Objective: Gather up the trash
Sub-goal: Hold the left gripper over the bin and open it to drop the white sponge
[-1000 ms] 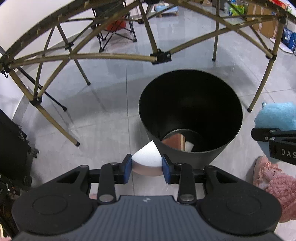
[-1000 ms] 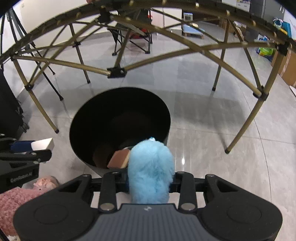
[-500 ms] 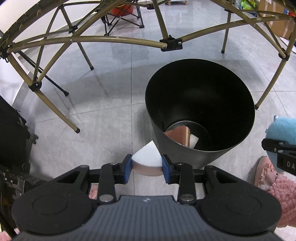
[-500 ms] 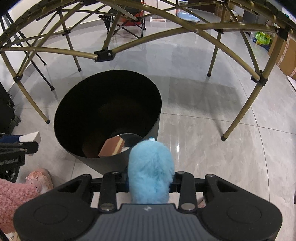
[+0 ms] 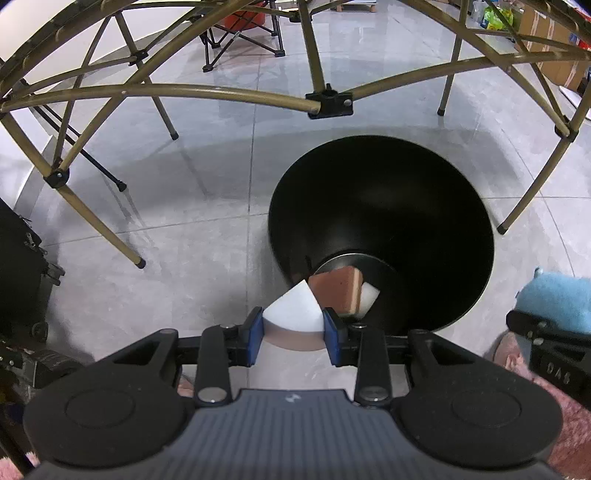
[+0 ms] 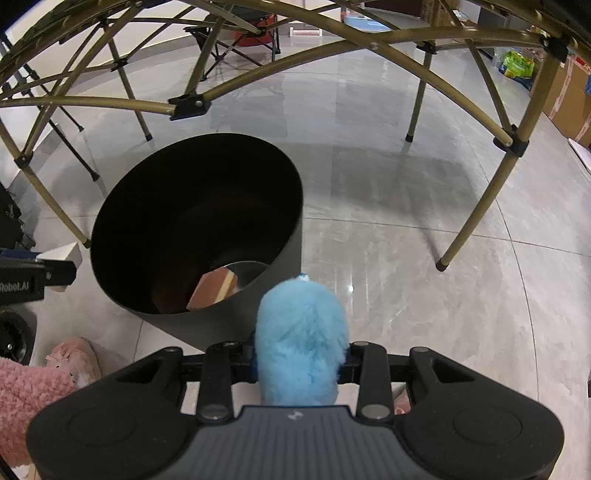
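Observation:
A round black bin point(image 5: 436, 192) stands on the grey tiled floor, and a brown sponge point(image 5: 338, 291) with a white piece lies at its bottom. My left gripper point(image 5: 293, 326) is shut on a white wedge of foam point(image 5: 293, 314), held just short of the bin's near rim. In the right wrist view the same bin point(image 6: 280, 236) sits ahead to the left. My right gripper point(image 6: 301, 363) is shut on a fluffy blue ball point(image 6: 301, 343), close to the bin's near right wall. The blue ball point(image 5: 554, 299) also shows at the left view's right edge.
Gold table legs and braces point(image 5: 207, 92) arch over the bin, with feet on the floor around it point(image 6: 441, 264). Pink fluffy slippers point(image 6: 29, 384) lie near the bin. A folding chair point(image 5: 240, 33) stands farther back, and cardboard boxes point(image 6: 569, 88) line the far right.
Both grippers have drawn closer to the bin, which looks larger and nearer now. The white wedge now reaches the bin's near rim. Both grips are unchanged.

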Available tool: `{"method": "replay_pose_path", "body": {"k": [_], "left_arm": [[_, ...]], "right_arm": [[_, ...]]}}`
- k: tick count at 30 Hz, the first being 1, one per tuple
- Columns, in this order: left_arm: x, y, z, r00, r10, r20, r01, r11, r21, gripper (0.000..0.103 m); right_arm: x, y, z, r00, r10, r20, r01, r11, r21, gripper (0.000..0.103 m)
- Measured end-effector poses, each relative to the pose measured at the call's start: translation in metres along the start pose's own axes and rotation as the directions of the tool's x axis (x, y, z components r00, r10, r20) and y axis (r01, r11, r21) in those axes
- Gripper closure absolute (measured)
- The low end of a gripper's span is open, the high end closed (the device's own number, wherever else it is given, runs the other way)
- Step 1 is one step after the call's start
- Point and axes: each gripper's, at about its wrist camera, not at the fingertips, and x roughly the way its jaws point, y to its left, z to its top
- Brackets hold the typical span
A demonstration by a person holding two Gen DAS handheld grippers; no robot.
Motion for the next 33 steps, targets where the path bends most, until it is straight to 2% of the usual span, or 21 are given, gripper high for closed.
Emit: {"method": "replay_pose_path", "body": {"k": [20, 33], "left_arm": [[0.014, -0.045, 0.037, 0.998, -0.055, -0.028, 0.055, 0.998, -0.025, 0.069], [0.017, -0.061, 0.054, 0.996, -0.078, -0.037, 0.076, 0.995, -0.067, 0.069]], "right_arm": [[0.01, -0.026, -0.001, 1.0, -0.022, -0.022, 0.023, 0.998, 0.057, 0.071], [0.024, -0.033, 0.0, 0.998, -0.037, -0.058, 0.042, 0.996, 0.076, 0.071]]}}
